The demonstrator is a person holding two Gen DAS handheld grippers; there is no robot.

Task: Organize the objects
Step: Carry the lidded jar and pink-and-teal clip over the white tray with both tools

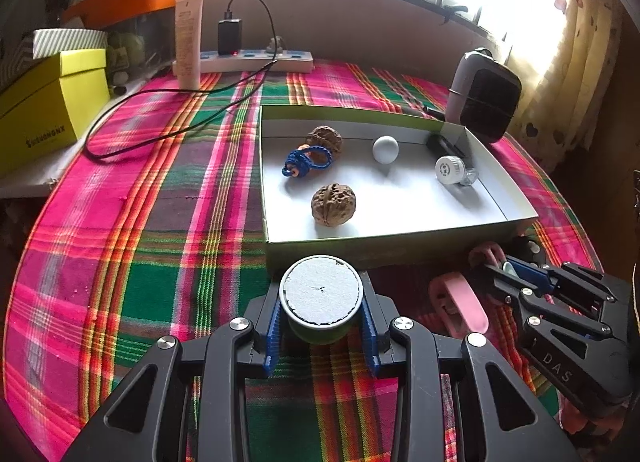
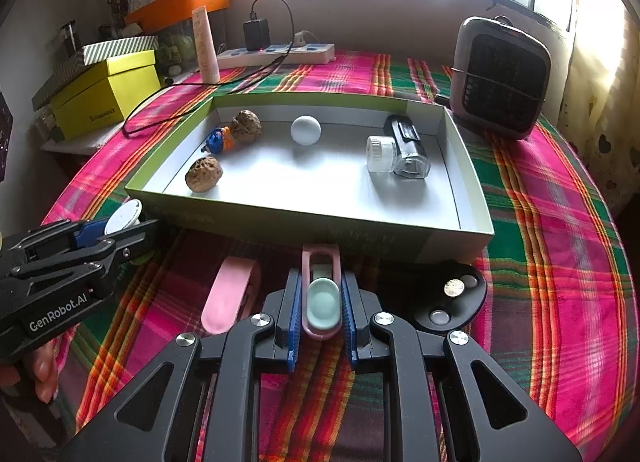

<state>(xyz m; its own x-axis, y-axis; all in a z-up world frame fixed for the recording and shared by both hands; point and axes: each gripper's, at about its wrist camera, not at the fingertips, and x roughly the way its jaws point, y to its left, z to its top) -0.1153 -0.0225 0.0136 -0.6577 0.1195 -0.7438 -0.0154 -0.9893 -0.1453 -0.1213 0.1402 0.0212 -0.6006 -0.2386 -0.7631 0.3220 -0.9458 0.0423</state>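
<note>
My left gripper point(image 1: 322, 326) is shut on a small green jar with a white round lid point(image 1: 320, 290), just in front of the shallow box point(image 1: 400, 238). My right gripper point(image 2: 322, 314) is shut on a pink clip with a mint pad point(image 2: 322, 294), near the box's front wall point(image 2: 304, 221). Inside the box lie two walnuts point(image 1: 333, 204) point(image 1: 325, 139), a blue cord loop point(image 1: 306, 161), a white ball point(image 1: 385, 149), a white-capped vial point(image 1: 452, 169) and a black item point(image 2: 406, 145). The left gripper also shows in the right wrist view point(image 2: 116, 227).
A second pink clip point(image 2: 228, 302) and a black holder with coin cells point(image 2: 452, 294) lie on the plaid cloth in front of the box. A small heater point(image 2: 500, 77), power strip point(image 2: 280, 53), tube point(image 2: 206, 45) and yellow box point(image 2: 104, 93) stand behind.
</note>
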